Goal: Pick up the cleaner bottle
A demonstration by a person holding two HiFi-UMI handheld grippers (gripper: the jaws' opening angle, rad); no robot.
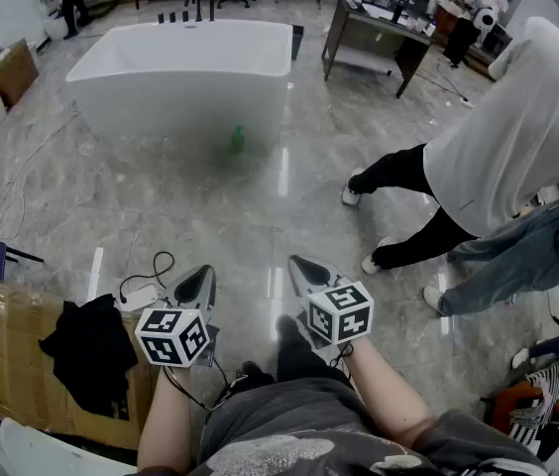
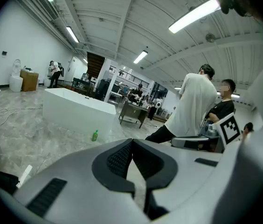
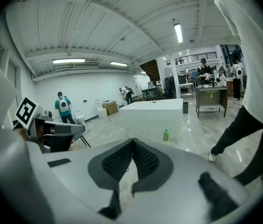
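Observation:
A small green cleaner bottle [image 1: 237, 139] stands upright on the marble floor, just in front of the white bathtub [image 1: 182, 67]. The same bottle [image 2: 94, 135] shows far off in the left gripper view, and the bottle [image 3: 166, 135] is small and distant in the right gripper view too. My left gripper [image 1: 203, 278] and right gripper [image 1: 297, 264] are held side by side close to my body, well short of the bottle. Both have their jaws shut with nothing between them.
A person in a white top and black trousers [image 1: 428, 201] stands on the right of the floor. A cardboard box with dark cloth [image 1: 32, 355] lies at lower left, with white cables [image 1: 146, 288] beside it. A desk [image 1: 374, 38] stands behind the tub.

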